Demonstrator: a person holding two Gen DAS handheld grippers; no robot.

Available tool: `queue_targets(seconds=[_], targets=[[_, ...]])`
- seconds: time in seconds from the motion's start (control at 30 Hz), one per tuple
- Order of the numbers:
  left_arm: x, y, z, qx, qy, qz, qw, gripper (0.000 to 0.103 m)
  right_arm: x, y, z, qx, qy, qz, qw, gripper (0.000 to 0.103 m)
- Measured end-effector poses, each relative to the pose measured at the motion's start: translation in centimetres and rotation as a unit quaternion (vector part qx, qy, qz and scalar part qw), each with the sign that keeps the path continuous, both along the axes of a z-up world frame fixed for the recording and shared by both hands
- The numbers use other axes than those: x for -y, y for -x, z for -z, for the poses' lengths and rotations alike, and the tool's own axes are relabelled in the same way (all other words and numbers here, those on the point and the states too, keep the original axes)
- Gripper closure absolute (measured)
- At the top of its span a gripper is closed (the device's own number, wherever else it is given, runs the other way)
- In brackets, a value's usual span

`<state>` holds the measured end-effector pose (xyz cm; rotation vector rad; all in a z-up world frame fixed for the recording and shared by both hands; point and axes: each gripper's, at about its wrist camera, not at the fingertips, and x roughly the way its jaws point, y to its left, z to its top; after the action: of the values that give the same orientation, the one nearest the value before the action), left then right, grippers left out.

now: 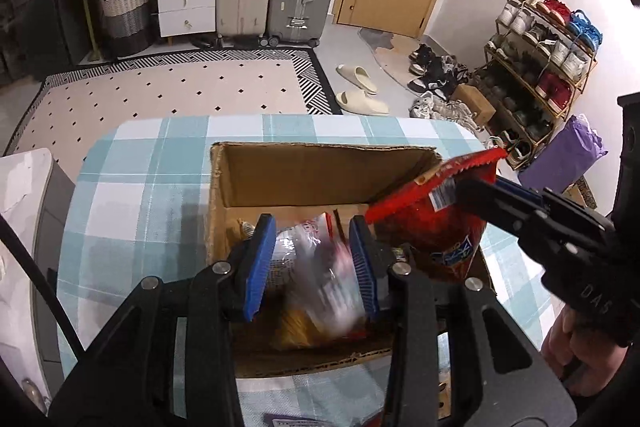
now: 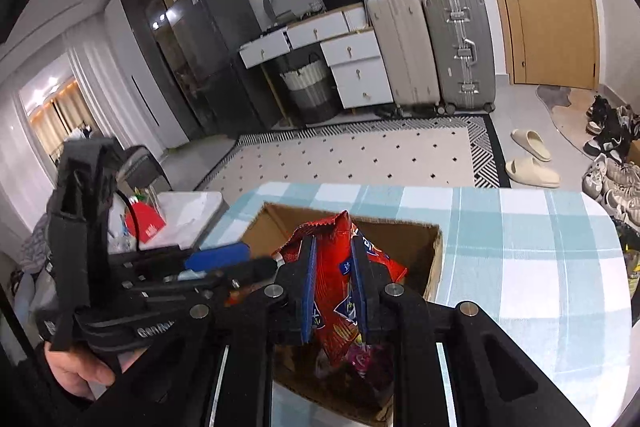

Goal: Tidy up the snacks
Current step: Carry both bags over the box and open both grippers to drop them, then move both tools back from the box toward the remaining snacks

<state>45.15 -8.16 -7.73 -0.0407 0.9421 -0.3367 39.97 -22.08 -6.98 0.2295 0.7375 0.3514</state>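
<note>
Snacks are partly boxed, I judge: through the left wrist camera, the cardboard box (image 1: 320, 179) on the checked tablecloth (image 1: 132, 187) already shows packets at its bottom, while the left gripper (image 1: 312, 267) pinches a clear snack bag (image 1: 316, 263) over the opening. At three o'clock the red snack bag (image 1: 432, 211) hangs from the right gripper (image 1: 476, 187).

Through the right wrist camera, that gripper is clamped on the red bag above the box, the left gripper at nine o'clock. Both bags remain unreleased.
</note>
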Motion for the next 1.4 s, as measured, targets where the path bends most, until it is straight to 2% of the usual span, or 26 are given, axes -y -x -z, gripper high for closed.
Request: queue_targets(seconds=[0.1,0.17,0.2,0.23,0.27,0.43,0.53,0.8,0.97,1.17,1.3,1.4], targets=[[0.0,0.0,0.2,-0.007,-0.004,-0.001,1.0000,0.065,-0.1,0.2,0.2,0.001,0.007,0.007,1.000,0.084],[-1.1,1.2,-0.3,-0.001,-0.008,-0.003,1.0000,0.058,-0.2,0.7,-0.3,0.013,0.027,0.013,0.999,0.079],[-1.3,1.7,-0.7,0.009,-0.010,-0.010,0.9999,0.051,-0.3,1.0,-0.5,0.015,0.028,0.011,0.999,0.077],[-1.5,2.7,-1.3,0.017,-0.011,-0.014,0.9997,0.043,-0.3,1.3,-0.8,0.019,0.027,0.009,0.999,0.068],[-1.7,3.5,-2.0,0.036,-0.010,-0.017,0.9992,0.041,-0.2,1.8,-1.2,0.024,0.027,0.010,0.999,0.058],[-1.7,8.3,-5.7,0.110,-0.036,-0.019,0.9931,0.023,0.0,4.4,-3.4,0.055,0.019,0.012,0.998,0.056],[-1.6,10.9,-7.5,0.134,-0.041,-0.013,0.9900,0.022,0.1,6.2,-4.8,0.066,0.004,0.011,0.998,0.053],[-1.9,16.6,-11.3,0.146,-0.042,-0.009,0.9884,0.021,-0.2,11.5,-8.2,0.107,0.008,0.013,0.994,0.048],[-2.6,20.2,-13.0,0.148,-0.032,-0.011,0.9884,0.021,-0.7,14.9,-10.1,0.128,0.005,0.008,0.992,0.035],[-3.7,24.7,-14.7,0.164,-0.024,-0.015,0.9861,0.016,-1.4,19.5,-12.0,0.151,0.007,-0.003,0.989,0.028],[-4.5,27.5,-15.4,0.146,-0.005,-0.003,0.9893,0.014,-1.8,23.0,-12.7,0.167,0.027,0.005,0.986,0.019],[-4.9,30.0,-15.9,0.160,-0.001,-0.001,0.9871,0.010,-1.8,25.3,-12.8,0.179,0.026,0.006,0.983,0.018]])
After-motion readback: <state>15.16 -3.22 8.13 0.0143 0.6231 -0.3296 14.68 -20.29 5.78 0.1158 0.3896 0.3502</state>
